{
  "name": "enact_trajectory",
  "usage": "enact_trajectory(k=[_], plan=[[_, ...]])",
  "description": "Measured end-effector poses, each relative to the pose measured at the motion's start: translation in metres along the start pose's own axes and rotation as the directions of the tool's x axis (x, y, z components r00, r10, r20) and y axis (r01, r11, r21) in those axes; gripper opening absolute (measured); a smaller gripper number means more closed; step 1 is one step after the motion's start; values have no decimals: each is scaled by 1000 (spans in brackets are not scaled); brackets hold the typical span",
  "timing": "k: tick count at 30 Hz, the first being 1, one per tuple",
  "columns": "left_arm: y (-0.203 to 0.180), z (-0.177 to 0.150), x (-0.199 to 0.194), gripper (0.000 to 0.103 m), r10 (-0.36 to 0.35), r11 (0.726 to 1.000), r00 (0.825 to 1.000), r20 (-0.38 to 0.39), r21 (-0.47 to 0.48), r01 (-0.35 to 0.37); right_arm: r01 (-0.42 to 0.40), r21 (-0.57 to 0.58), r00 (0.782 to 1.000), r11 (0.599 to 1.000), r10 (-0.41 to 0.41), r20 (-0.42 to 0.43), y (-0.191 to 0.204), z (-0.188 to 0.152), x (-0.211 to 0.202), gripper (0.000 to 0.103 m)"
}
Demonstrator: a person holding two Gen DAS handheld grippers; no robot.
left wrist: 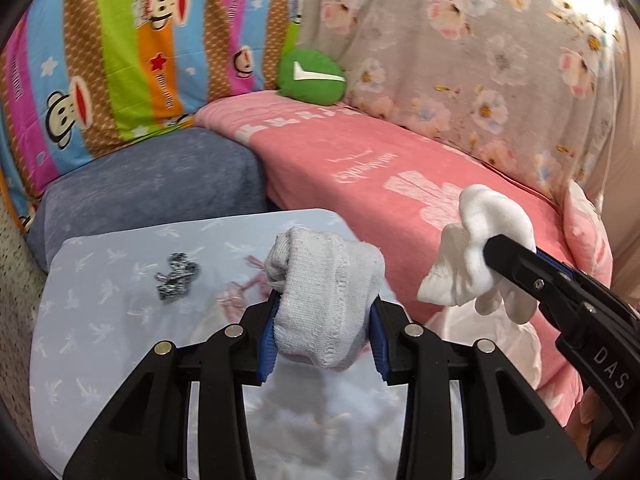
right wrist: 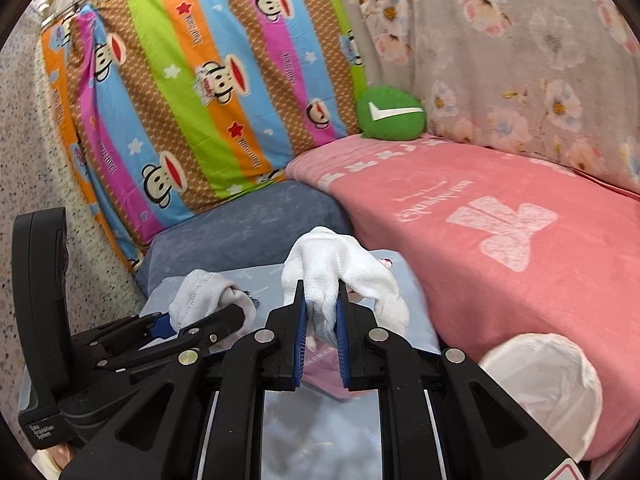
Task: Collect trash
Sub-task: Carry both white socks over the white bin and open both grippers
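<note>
Above the pale blue table (left wrist: 100,320), a greyish knitted sock (left wrist: 324,300) is pinched by the left gripper (left wrist: 324,344); at three o'clock, a white ribbed sock (right wrist: 340,280) is clamped in the right gripper (right wrist: 322,344). Crumpled foil (left wrist: 176,276) lies at ten o'clock.

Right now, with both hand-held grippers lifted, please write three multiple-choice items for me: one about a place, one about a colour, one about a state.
1. Where is the white-lined bin?
A. beside the pink blanket
B. on the blue cushion
C. behind the green pillow

2. What colour is the round pillow with the tick mark?
A. red
B. green
C. yellow

3. What does the left hand-held gripper hold?
A. nothing
B. foil scrap
C. grey-white wad

Key: 1 A, the white-lined bin stands against the pink blanket. 2 B, the round pillow is green. 3 C, the left hand-held gripper is clamped on the grey-white wad; the foil scrap lies on the tray.
</note>
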State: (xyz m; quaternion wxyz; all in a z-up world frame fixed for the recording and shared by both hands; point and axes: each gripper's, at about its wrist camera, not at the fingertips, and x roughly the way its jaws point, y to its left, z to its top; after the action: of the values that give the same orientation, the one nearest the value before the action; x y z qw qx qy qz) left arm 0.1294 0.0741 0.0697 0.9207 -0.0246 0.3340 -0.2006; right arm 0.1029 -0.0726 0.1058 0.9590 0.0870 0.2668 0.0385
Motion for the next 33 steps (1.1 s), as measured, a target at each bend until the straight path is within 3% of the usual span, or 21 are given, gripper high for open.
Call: enact_trajectory(k=[11, 26, 30, 33], plan=[[-91, -13, 10, 37, -94, 989, 995, -36, 111, 97, 100, 90, 995, 991, -102, 19, -91, -19, -57, 12], [-169, -36, 39, 41, -205, 959, 969, -135, 170, 227, 175, 178, 984, 968, -180, 10, -169, -39, -79, 16], [-182, -38, 47, 48, -215, 956, 965, -150, 170, 239, 187, 192, 981, 963, -194, 19, -180, -39, -83, 18], [-185, -38, 49, 68, -212, 958, 968, -137, 166, 233, 193, 207, 979, 959, -202, 24, -189, -38, -85, 24]])
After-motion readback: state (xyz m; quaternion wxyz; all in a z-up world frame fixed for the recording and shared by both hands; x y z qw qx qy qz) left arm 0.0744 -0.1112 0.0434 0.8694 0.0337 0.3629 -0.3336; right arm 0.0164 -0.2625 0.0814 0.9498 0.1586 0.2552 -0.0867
